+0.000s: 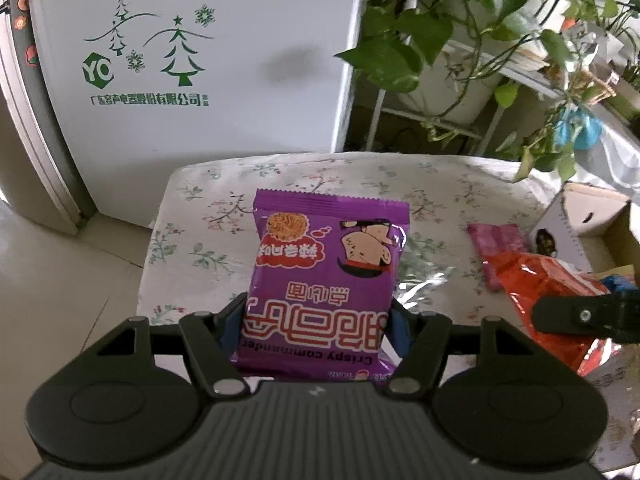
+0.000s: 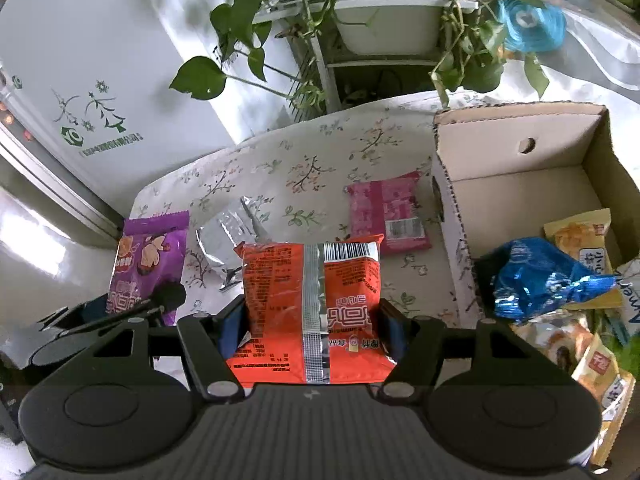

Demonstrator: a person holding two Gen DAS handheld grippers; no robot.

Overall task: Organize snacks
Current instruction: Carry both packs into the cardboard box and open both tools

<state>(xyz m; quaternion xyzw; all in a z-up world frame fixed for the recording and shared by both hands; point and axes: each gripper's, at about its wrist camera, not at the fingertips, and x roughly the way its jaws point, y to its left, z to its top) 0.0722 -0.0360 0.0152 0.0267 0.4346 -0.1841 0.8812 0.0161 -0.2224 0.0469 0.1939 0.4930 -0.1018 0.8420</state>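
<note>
We find the left gripper (image 1: 316,320) pinching the purple pack (image 1: 326,276); the pack stands between its fingers, upper end projecting past the tips. Beyond and right of those tips lies the silver wrapper (image 2: 230,236). The right gripper (image 2: 312,320) pinches the orange pack (image 2: 310,304) likewise. Ahead lies the pink pack (image 2: 388,212); right stands the box (image 2: 516,152) holding snacks.

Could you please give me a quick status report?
Left tongs shut on purple packet. Right tongs shut on orange packet. Cardboard box right, path unobstructed.
</note>
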